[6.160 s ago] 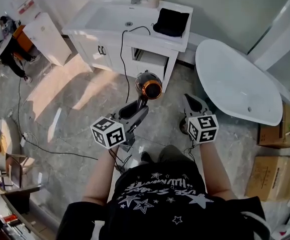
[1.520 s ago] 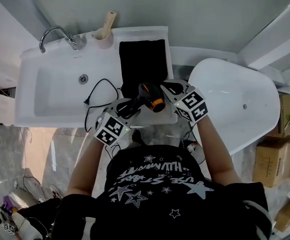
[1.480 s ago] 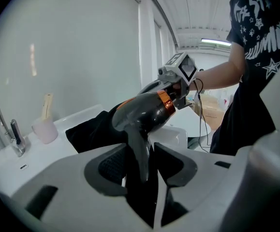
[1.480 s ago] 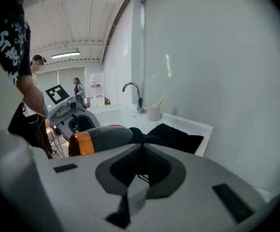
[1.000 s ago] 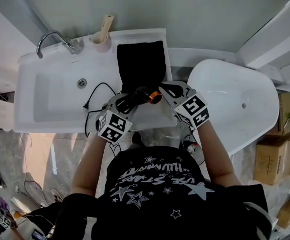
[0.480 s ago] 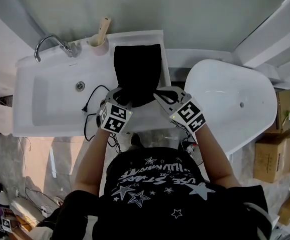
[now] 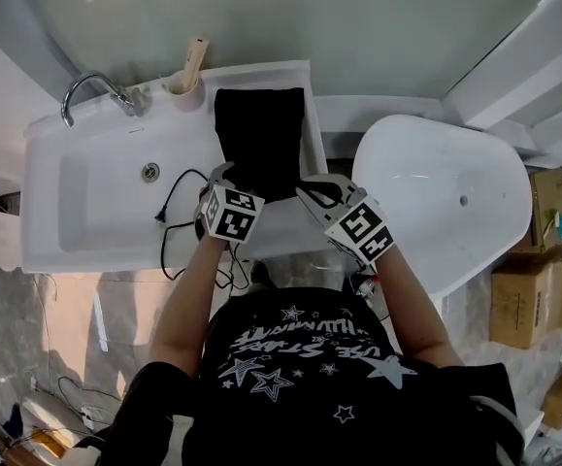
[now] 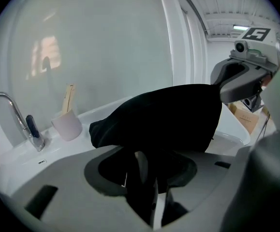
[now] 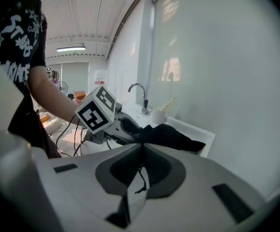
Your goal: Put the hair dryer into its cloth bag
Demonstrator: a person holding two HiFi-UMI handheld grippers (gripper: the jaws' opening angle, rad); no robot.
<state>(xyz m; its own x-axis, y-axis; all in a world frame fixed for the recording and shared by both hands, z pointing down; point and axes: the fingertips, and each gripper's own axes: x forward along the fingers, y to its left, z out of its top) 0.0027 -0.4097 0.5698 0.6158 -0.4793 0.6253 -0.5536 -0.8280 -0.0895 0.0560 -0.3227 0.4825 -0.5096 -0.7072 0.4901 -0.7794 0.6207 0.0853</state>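
In the head view, a white vanity [image 7: 281, 229] is running across the upper left of the frame. Its basin [image 7: 115, 197] is sitting at the left, with a faucet [image 7: 91, 90] and a cup [image 7: 185, 83] holding a wooden-handled brush along the back edge. The black cloth bag [image 7: 258, 139] is lying on the counter right of the basin, at upper centre. A white bathtub [image 7: 446, 197] is filling the right centre, cardboard boxes [image 7: 521, 304] are sitting at the right edge, and pale tiled floor [image 7: 67, 299] is showing at lower left. The left gripper [image 7: 222, 175] is reaching into the bag's near edge, and the right gripper [image 7: 312, 187] is touching its lower right corner. A black power cord [image 7: 176, 216] is trailing over the basin's front rim. The dryer is not showing here, since bag and grippers are covering it.

In the left gripper view, the jaws are standing partly apart and clamping the dark handle of the hair dryer [image 8: 140, 190]. Its upper part is disappearing into the bulging bag at centre, so the head is hidden. At upper right the right gripper is pinching the bag's edge.

In the right gripper view, the jaws are pressing almost together on the bag's black fabric [image 9: 171, 137], and a thin drawstring [image 9: 141, 178] is hanging between them. The room far behind at the left is too small to make out.
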